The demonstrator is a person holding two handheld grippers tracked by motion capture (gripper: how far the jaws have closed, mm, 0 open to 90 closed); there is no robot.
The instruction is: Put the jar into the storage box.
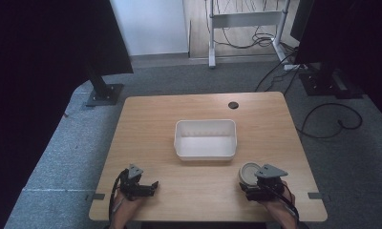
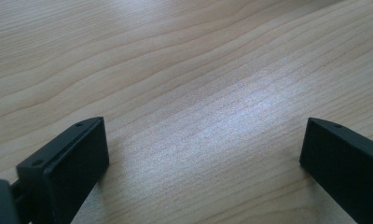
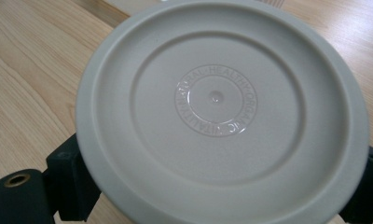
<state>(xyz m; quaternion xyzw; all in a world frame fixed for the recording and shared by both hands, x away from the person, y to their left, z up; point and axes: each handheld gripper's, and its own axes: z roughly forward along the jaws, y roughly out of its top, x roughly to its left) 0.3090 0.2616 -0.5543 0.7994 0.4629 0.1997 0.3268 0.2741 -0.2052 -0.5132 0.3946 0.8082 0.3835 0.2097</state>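
A round off-white lidded container [image 3: 217, 112] stands on the wooden table [image 1: 189, 186] near its front right corner, also seen as the pale disc [image 1: 249, 172] in the high view. My right gripper [image 1: 252, 183] stands open, its jaws wide apart on either side of the container and their tips hidden under the lid's rim. My left gripper [image 1: 153, 185] rests near the front left edge, held by a hand. In the left gripper view my left gripper [image 2: 203, 149] is open with bare wood between its jaws.
A white rectangular bin [image 1: 206, 139] stands open-topped at the table's middle. A small dark cable hole [image 1: 233, 105] sits near the far edge. Beyond the table are grey carpet, loose cables [image 1: 332, 119] and stand bases.
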